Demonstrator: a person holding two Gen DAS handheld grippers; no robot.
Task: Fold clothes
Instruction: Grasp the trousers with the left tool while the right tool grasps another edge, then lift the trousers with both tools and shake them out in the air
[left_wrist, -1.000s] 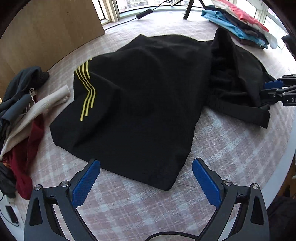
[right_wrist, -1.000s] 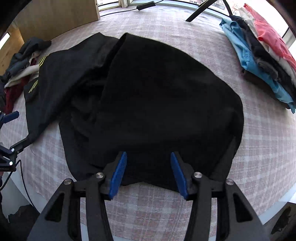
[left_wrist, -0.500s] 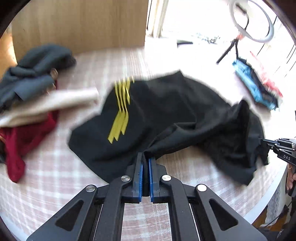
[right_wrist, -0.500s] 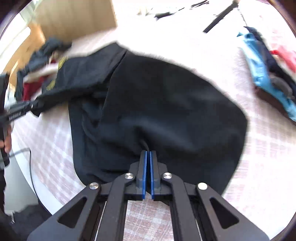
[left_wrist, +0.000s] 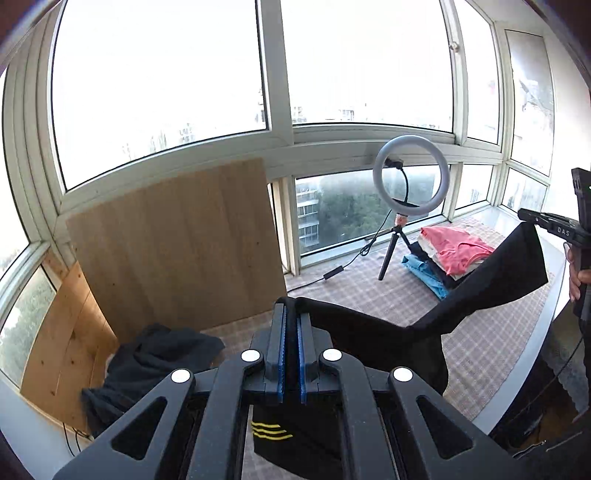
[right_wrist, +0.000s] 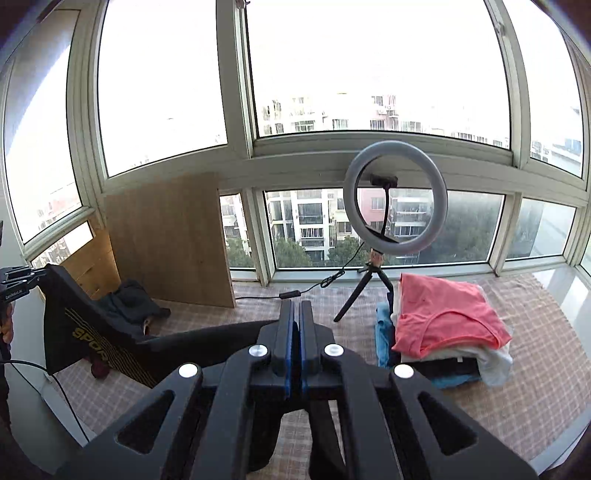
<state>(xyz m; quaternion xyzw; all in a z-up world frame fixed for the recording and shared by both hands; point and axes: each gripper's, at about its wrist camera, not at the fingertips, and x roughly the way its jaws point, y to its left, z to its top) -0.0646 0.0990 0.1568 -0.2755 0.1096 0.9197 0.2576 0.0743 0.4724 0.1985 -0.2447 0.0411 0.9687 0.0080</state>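
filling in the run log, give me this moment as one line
phase: lift | left gripper: shut on black garment with yellow stripes | right gripper: shut on same garment | garment: hanging between both above checked table cover

Two grippers, left gripper (left_wrist: 291, 314) and right gripper (right_wrist: 295, 310), one black garment (left_wrist: 373, 339), one ring light (right_wrist: 395, 197), one folded stack (right_wrist: 447, 325).

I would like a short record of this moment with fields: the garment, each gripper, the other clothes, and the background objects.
garment: black garment with yellow stripes, lifted off the checked cloth, stretched between both grippers
left gripper: shut on one garment edge
right gripper: shut on the other edge
folded stack: pink item on top, by the right side
unfolded pile: dark clothes near the wooden board
ring light: on a tripod by the window
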